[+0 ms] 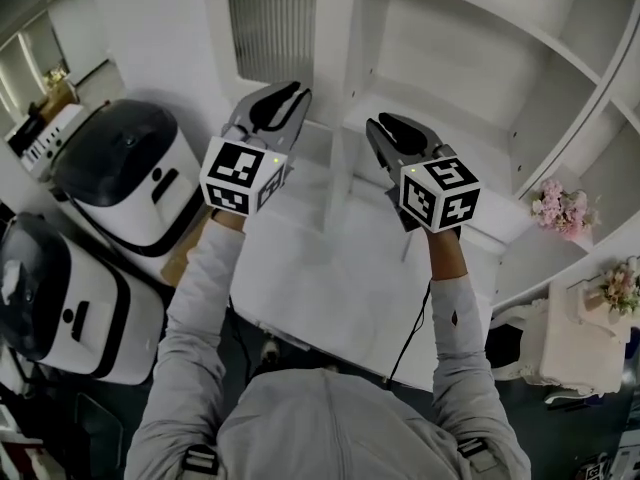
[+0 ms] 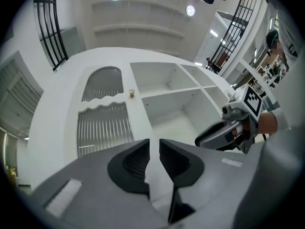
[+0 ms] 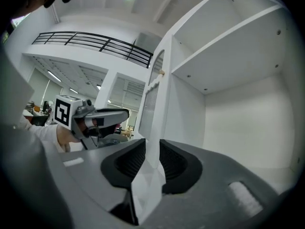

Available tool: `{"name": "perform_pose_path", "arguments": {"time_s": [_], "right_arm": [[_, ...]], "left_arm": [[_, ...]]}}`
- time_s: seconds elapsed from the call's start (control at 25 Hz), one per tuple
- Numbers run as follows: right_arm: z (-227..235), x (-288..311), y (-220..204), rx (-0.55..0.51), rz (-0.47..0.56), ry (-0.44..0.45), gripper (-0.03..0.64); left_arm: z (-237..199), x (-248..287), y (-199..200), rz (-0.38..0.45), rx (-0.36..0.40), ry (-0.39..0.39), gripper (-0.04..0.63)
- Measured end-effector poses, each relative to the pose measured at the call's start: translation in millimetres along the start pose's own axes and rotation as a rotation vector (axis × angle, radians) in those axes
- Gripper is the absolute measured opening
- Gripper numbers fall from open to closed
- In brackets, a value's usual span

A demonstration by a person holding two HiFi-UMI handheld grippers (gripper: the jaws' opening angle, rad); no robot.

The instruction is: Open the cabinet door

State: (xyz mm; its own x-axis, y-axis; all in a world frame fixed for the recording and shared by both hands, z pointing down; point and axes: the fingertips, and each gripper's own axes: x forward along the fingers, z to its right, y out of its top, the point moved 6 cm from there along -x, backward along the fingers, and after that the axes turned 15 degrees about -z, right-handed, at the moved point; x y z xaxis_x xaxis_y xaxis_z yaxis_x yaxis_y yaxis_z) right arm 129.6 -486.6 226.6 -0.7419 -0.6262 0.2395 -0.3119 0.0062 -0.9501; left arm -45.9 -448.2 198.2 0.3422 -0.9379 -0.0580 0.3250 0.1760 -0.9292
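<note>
Left tongs (image 1: 293, 96) and right tongs (image 1: 383, 125): both released, jaws parted, gripping nothing, raised at frame centre. Cabinet door (image 1: 270, 28), ribbed panel, upper centre: I judge it already swung out, its edge standing between my tongs, with the shelves (image 1: 470, 48) bared at upper right. Little remains but to back away. Two white appliances (image 1: 130, 173) at left, flowers (image 1: 560, 208) at right; nothing obstructs.
</note>
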Motion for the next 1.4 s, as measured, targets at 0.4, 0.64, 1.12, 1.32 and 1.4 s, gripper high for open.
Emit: {"name": "perform_pose_path", "arguments": {"time_s": [0.4, 0.64, 1.12, 1.32, 1.4], "right_arm": [[0.3, 38.0, 56.1, 0.02, 0.027, -0.054, 0.137], [-0.1, 50.0, 69.8, 0.029, 0.021, -0.09, 0.14], [0.4, 63.1, 83.3, 0.061, 0.016, -0.142, 0.157], [-1.0, 64.8, 84.5, 0.05, -0.005, -0.16, 0.172], [-0.5, 65.5, 84.4, 0.057, -0.009, -0.161, 0.172]], "left_arm": [[-53.9, 41.9, 61.5, 0.196, -0.001, -0.078, 0.104], [-71.2, 53.6, 95.0, 0.289, 0.081, -0.069, 0.113], [-80.2, 79.4, 150.2, 0.368, 0.217, -0.076, 0.16], [-80.5, 86.3, 150.6, 0.373, 0.225, -0.043, 0.096], [-81.8, 86.0, 149.2, 0.389, 0.214, -0.04, 0.095]]}}
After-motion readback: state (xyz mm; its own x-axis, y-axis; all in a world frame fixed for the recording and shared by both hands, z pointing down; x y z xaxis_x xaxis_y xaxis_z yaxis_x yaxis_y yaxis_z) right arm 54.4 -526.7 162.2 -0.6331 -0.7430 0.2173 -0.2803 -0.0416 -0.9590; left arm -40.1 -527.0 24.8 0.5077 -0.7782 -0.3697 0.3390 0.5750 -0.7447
